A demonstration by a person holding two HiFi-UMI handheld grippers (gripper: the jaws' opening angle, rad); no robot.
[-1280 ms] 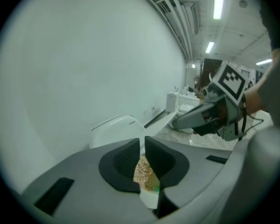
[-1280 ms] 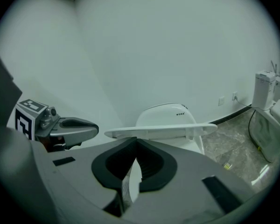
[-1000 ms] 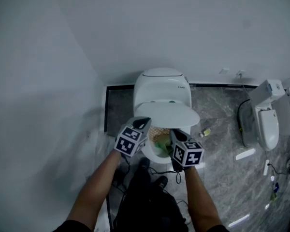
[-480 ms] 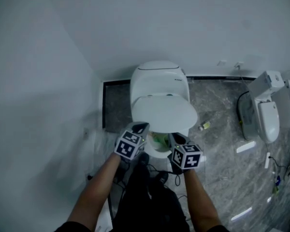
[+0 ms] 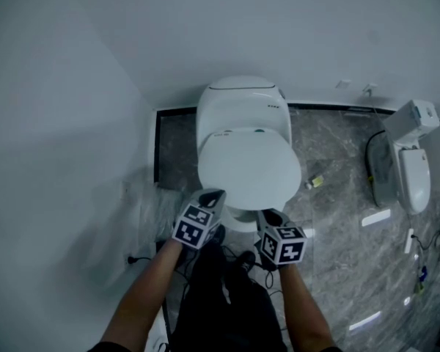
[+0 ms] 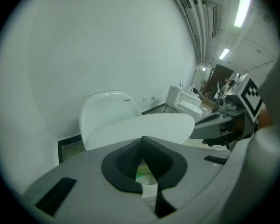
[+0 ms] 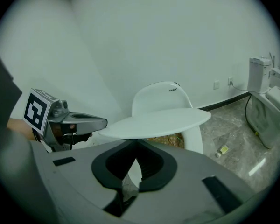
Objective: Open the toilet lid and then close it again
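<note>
With my left gripper [image 5: 211, 195] and right gripper [image 5: 270, 215] both pinched shut and empty at the front edge of the smooth white oval plastic toilet lid [image 5: 249, 169], which sits nearly flat just above the white ceramic bowl [image 5: 238, 220], I should lower it evenly, without slamming.

The toilet [image 5: 242, 105] stood against the wall [image 5: 279, 35], left gripper [image 5: 213, 193] and right gripper [image 5: 268, 215] before its lid [image 5: 249, 169], a 2nd toilet [image 5: 414, 174] well right.

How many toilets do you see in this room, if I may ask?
2. One toilet stands against the wall straight ahead; the other toilet sits at the far right. More may be cut off beyond that edge.
</note>
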